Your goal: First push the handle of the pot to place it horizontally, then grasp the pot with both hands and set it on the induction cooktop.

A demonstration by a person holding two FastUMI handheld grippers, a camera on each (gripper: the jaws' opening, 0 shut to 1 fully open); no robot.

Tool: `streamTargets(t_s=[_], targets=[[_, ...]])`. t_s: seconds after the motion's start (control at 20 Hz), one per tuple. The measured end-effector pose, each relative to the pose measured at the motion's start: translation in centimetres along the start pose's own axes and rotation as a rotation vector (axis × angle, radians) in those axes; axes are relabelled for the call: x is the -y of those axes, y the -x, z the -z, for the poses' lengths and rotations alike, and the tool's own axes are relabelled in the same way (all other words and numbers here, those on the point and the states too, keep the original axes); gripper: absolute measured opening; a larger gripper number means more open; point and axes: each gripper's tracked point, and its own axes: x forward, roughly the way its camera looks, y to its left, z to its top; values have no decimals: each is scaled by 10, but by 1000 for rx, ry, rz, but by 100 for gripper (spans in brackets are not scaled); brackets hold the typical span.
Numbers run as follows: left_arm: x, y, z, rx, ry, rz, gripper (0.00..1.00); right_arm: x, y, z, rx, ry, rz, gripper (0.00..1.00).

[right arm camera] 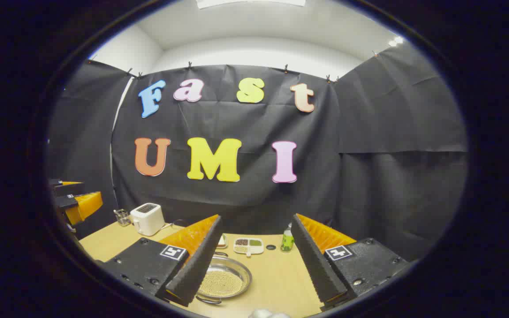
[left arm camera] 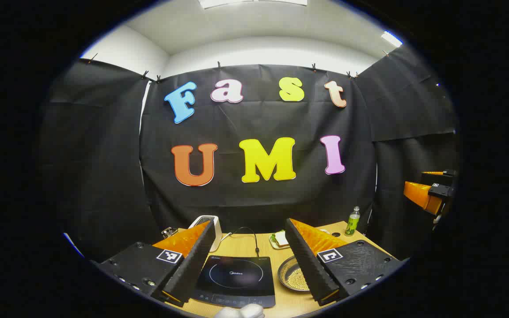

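In the left gripper view, the left hand-held gripper is held above the near edge of the desk, its two fingers spread wide apart with nothing between them. Framed in the gap between those fingers, the induction cooktop is seen lying flat on the desk, a cable running from its far side. Just beside it, toward the right, the pot rests on the desk, partly hidden by the finger; its bottom is covered with small pale grains. Behind these, a white toaster, a small tray and a green bottle are seen near the far edge.

In the right gripper view, the right hand-held gripper is likewise held wide open and empty, above the desk. The pot lies between its fingers, nearer the left one, with a handle loop seen at the near rim and another at the far rim. A divided tray, a bottle and the toaster stand farther back
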Motion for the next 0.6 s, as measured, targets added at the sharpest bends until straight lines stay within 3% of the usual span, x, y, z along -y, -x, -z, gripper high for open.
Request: streamTargets(t_s=[0.05, 0.6], targets=[[-1, 0, -1, 2, 3, -2, 95, -2, 1, 1, -2, -3, -6, 98], [-8, -1, 4, 0, -13, -17, 95, -7, -2, 7, -8, -11, -17, 98]])
